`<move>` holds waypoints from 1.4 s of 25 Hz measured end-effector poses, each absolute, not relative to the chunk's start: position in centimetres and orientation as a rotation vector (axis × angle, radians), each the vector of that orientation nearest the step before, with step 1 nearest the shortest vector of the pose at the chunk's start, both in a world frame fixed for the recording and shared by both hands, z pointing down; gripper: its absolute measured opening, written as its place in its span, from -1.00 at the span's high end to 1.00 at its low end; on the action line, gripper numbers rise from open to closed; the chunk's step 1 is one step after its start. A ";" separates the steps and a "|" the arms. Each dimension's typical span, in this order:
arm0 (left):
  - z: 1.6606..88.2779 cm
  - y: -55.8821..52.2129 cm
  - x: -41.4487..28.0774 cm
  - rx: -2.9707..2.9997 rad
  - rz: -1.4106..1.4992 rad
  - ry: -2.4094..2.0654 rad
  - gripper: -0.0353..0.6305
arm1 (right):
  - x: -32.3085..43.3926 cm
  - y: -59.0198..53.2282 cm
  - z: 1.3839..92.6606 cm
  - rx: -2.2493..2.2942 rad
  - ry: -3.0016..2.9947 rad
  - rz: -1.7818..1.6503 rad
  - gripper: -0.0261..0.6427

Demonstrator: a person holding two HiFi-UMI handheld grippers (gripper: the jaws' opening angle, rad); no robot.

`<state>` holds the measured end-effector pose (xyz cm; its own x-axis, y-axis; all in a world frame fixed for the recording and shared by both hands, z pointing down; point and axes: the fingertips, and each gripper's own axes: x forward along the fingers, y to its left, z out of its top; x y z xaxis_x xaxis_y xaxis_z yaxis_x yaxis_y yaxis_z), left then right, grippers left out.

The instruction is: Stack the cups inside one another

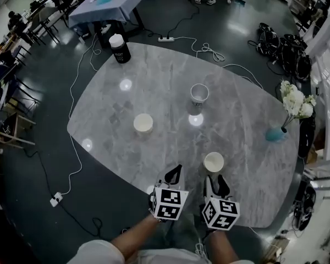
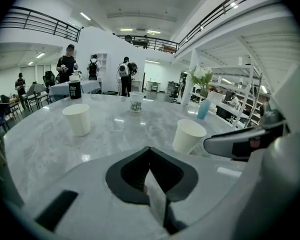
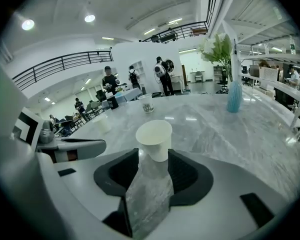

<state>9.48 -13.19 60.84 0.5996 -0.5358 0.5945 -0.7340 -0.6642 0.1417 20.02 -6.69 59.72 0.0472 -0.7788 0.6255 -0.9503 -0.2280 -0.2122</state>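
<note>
Three cups stand on the grey marble table. A cream cup is at the left and a patterned cup stands farther back. A white cup is nearest the front edge. My right gripper is open, the white cup upright just ahead of its tips and its base in line with the gap; the pads do not press on it. Beside it on the left, my left gripper is shut with nothing in it.
A black canister with a white lid stands at the table's far left. A teal vase with white flowers is at the right edge. Cables and a power strip lie on the floor; people stand beyond.
</note>
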 end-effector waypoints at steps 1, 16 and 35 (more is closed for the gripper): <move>61.2 -13.2 9.5 2.451 0.736 -1.022 0.91 | 20.0 -6.8 60.0 2.059 -1.764 0.955 0.48; 64.4 -14.2 9.9 2.406 0.788 -1.020 0.90 | 20.3 -10.0 63.4 1.987 -1.755 0.934 0.30; 65.2 -15.0 10.0 2.370 0.794 -1.044 0.91 | 20.9 -10.9 64.2 1.974 -1.759 0.902 0.29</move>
